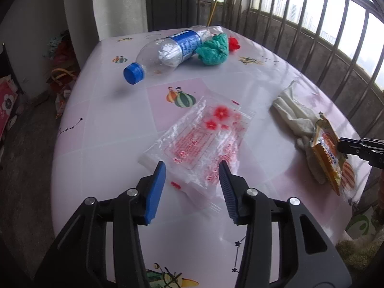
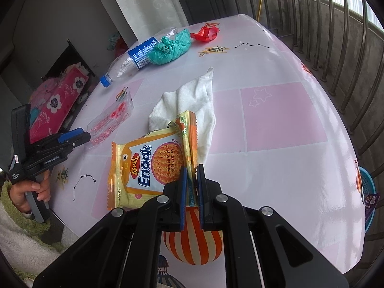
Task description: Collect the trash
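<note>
Right gripper jaws clamp noodle packet, long axis toward towel.

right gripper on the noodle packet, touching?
Touching. The right wrist view shows the right gripper closed on the folded edge of the noodle packet, both pads pressed against it.

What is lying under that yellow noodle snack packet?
A crumpled white cloth lies under the far end of the yellow Enaak noodle snack packet, on the pink patterned table. The packet hides the cloth's near edge, so anything else beneath stays unseen.
</note>
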`<state>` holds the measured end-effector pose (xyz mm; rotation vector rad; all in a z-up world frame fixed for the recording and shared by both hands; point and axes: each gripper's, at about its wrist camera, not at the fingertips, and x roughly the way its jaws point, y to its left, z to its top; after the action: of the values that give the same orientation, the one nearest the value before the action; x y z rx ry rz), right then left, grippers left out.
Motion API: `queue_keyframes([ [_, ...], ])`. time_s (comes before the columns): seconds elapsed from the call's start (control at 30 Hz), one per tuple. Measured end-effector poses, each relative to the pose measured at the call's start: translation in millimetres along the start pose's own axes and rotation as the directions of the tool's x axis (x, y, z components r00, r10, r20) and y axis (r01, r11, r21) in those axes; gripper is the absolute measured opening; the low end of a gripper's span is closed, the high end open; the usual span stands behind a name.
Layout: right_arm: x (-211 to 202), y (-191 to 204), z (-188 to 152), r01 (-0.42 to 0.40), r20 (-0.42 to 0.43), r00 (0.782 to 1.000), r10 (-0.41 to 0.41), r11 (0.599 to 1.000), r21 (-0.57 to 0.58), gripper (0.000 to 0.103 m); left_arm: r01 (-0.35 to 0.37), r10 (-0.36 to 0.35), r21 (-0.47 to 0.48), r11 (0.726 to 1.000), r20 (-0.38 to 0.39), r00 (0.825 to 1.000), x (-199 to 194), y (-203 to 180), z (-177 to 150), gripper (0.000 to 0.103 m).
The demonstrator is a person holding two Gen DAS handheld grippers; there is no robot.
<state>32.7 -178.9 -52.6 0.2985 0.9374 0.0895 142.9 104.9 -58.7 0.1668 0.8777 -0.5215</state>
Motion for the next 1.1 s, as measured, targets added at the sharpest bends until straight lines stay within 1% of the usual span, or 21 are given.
queue_keyframes([
  [0.07, -0.1, 0.1, 0.5, 0.001, 0.000, 1.000, -0.001, 1.000, -0.001, 0.009, 0.048, -0.049, 0.056, 0.997, 0.017, 0.999, -3.7, -11.2, -0.7, 0.054],
  [0.1, -0.1, 0.1, 0.4, 0.001, 0.001, 1.000, -0.001, 1.000, -0.001, 0.009, 0.053, -0.055, 0.094, 0.994, 0.018, 0.998, -3.7, -17.3, -1.6, 0.057],
  [0.17, 0.3, -0.3, 0.5, 0.000, 0.001, 1.000, 0.000, 1.000, 0.001, 0.009, 0.028, -0.029, 0.165, 0.986, 0.005, 1.000, 1.5, -27.6, -4.1, 0.057],
  [0.23, -0.4, 0.1, 0.2, 0.000, 0.000, 1.000, 0.000, 1.000, 0.002, 0.009, -0.007, 0.011, 0.209, 0.978, -0.017, 1.000, 11.3, -32.2, -6.0, 0.057],
  [0.3, -0.4, -0.1, 0.4, 0.001, 0.000, 1.000, -0.001, 1.000, 0.001, 0.009, -0.027, 0.032, 0.213, 0.977, -0.022, 0.999, 17.3, -30.8, -6.8, 0.057],
  [0.43, -0.1, -0.3, 0.2, 0.000, 0.000, 1.000, 0.000, 1.000, 0.001, 0.009, -0.006, 0.011, 0.173, 0.985, -0.030, 0.999, 19.4, -20.7, -4.9, 0.056],
  [0.5, -0.2, -0.4, 0.2, 0.000, 0.000, 1.000, 0.000, 1.000, 0.003, 0.009, 0.007, -0.004, 0.138, 0.990, -0.028, 1.000, 19.2, -12.6, -4.8, 0.045],
  [0.57, -0.5, 0.0, 0.4, 0.000, 0.002, 1.000, 0.000, 1.000, 0.005, 0.009, 0.003, -0.001, 0.120, 0.993, -0.021, 1.000, 17.8, -6.3, -6.1, 0.039],
  [0.63, -0.9, 0.4, 0.6, -0.001, 0.003, 1.000, 0.001, 1.000, 0.006, 0.009, 0.001, 0.002, 0.124, 0.992, -0.022, 1.000, 17.0, -4.8, -6.4, 0.036],
  [0.7, -1.5, 1.3, 0.0, 0.000, 0.005, 1.000, 0.000, 1.000, 0.005, 0.009, -0.003, 0.006, 0.124, 0.992, -0.020, 1.000, 17.0, -4.0, -6.2, 0.031],
  [0.8, -4.6, 3.9, -0.5, -0.003, 0.017, 1.000, 0.003, 1.000, 0.002, 0.009, 0.004, -0.003, 0.106, 0.994, -0.013, 1.000, 16.6, 0.4, -5.9, 0.024],
  [0.83, -6.6, 5.0, -0.5, -0.005, 0.024, 1.000, 0.005, 1.000, -0.002, 0.009, 0.015, -0.014, 0.098, 0.995, -0.013, 1.000, 15.6, 1.4, -6.5, 0.020],
  [0.87, -8.8, 6.2, -0.8, -0.004, 0.032, 0.999, 0.004, 1.000, -0.007, 0.009, 0.032, -0.030, 0.092, 0.995, -0.015, 0.999, 15.7, 2.3, -6.3, 0.010],
  [0.9, -11.3, 7.7, -1.0, -0.004, 0.039, 0.999, 0.004, 1.000, -0.013, 0.009, 0.040, -0.038, 0.085, 0.996, -0.015, 0.999, 15.7, 2.5, -6.4, 0.003],
  [0.97, -17.0, 11.2, -1.4, -0.003, 0.058, 0.998, 0.005, 1.000, -0.030, 0.009, 0.042, -0.041, 0.086, 0.995, -0.015, 0.999, 16.0, 1.0, -6.2, 0.000],
  [1.1, -29.0, 19.1, -3.2, -0.011, 0.095, 0.995, 0.017, 0.998, -0.060, 0.008, 0.042, -0.041, 0.093, 0.995, -0.012, 0.999, 15.4, -1.8, -6.8, 0.000],
])
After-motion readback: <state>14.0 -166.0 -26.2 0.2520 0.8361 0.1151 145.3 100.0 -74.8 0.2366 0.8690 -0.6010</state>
